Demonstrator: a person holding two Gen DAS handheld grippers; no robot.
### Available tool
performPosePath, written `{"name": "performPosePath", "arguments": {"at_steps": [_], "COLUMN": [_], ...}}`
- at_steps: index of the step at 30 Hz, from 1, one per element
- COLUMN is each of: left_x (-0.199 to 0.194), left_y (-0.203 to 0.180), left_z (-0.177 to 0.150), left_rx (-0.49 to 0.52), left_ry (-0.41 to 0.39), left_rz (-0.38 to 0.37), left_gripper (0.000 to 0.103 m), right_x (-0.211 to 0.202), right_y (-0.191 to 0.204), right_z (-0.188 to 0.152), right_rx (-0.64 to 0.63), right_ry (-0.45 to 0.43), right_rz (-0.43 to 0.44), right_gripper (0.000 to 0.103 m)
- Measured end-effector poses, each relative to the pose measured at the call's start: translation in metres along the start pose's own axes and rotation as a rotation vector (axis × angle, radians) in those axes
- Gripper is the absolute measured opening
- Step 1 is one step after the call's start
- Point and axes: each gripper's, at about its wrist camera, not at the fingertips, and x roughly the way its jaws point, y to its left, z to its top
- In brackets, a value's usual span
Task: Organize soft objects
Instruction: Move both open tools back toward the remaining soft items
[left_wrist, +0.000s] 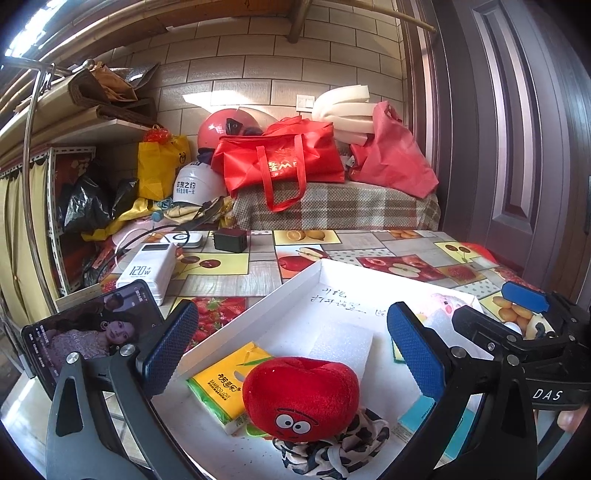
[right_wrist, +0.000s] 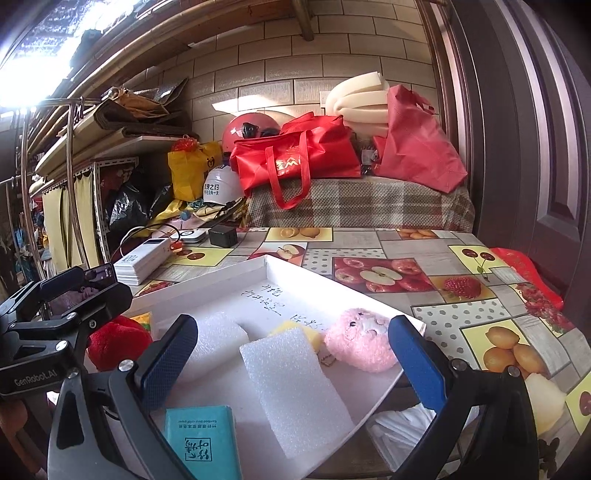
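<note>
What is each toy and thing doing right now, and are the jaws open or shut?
Left gripper: jaws open, empty.
Right gripper: jaws open, empty.
Red plush apple with eyes: lying in the white tray, on spotted cloth.
Pink fluffy plush toy: lying in tray.
White foam block: lying flat.
Phone: screen on.

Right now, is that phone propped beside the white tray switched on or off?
On. The phone has a lit screen showing a video picture with text, leaning next to the white tray.

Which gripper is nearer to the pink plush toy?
Right. The right gripper has the pink plush toy beside its right finger; the left gripper faces the red plush.
</note>
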Motion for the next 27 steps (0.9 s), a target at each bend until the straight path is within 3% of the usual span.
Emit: {"name": "performPosePath", "arguments": {"at_steps": [5,16,21,25,27], "left_x": [-0.005,-0.027,-0.043,-0.054,-0.055], "left_y": [-0.001,-0.016,-0.046,-0.084,-0.103], "left_z": [-0.001,-0.008,-0.014,-0.020,-0.022], "left_rx": [-0.005,0.016,0.061,0.149,0.188], "left_ry": [-0.006,-0.019,-0.004,0.023,0.047], "left_rz": [0.016,-0.010,-0.106,-0.221,-0.275], "left_gripper": [0.103,0.103,0.103,0.103,0.103], "right_x": [-0.011,-0.051,-0.075,-0.098,-0.107], "right_y": [-0.003,-0.008,-0.033,-0.077,-0.107], "right_z": [-0.002,-0.017,-0.025,-0.033,-0.040], "right_rx": [0.017,0.014,0.033,0.046,0.081], "right_ry": [-0.035,-0.040,-0.021,0.007,0.061], "right_rz": [-0.039,-0.016,-0.045,-0.129,-0.154], "right_gripper": [0.103,0.103,0.103,0.103,0.103]}}
